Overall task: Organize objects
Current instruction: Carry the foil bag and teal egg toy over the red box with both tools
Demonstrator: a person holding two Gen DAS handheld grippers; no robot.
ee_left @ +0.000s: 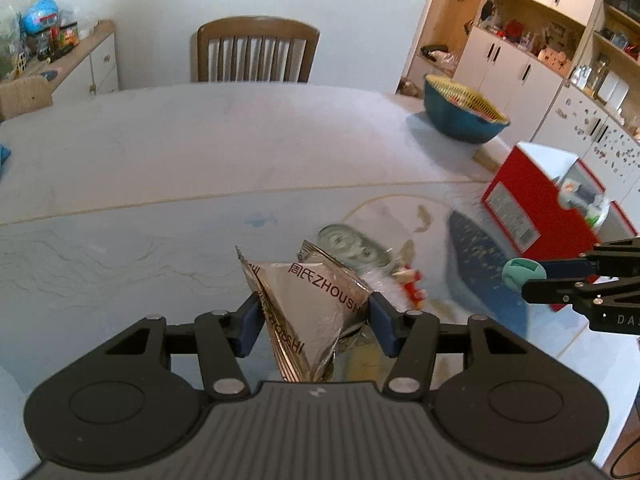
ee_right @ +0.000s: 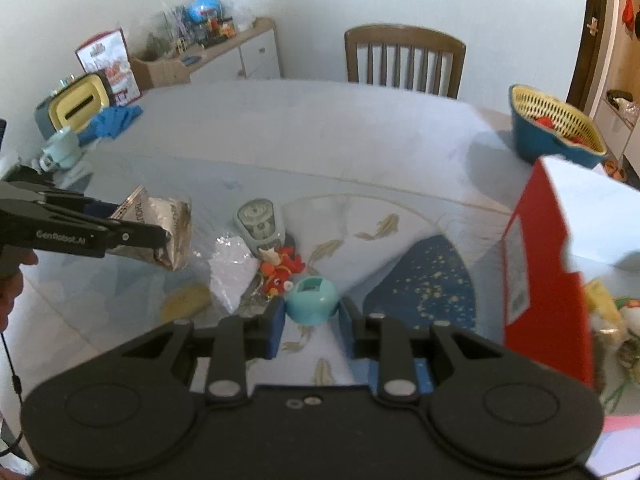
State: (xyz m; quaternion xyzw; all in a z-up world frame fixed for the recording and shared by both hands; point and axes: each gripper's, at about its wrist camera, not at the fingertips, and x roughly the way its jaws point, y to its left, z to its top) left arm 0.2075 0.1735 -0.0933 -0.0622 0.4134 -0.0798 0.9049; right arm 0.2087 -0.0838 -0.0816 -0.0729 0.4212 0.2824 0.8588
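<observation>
So left of the red box (ee_right: 540, 276), the left claw (ee_left: 310, 316) grips a foil packet (ee_left: 308, 312); right claw (ee_right: 312, 316) pinches a teal toy (ee_right: 311, 299). Red fish toy (ee_right: 280, 274), scale-looking gadget (ee_right: 260, 222) remain on the worktop (ee_right: 320, 140), left of the box.

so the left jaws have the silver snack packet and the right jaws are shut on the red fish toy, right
Not quite. The right gripper is shut on the small teal toy, as the right wrist view shows; the red fish toy lies on the table. The left gripper does hold the silver snack packet.
</observation>
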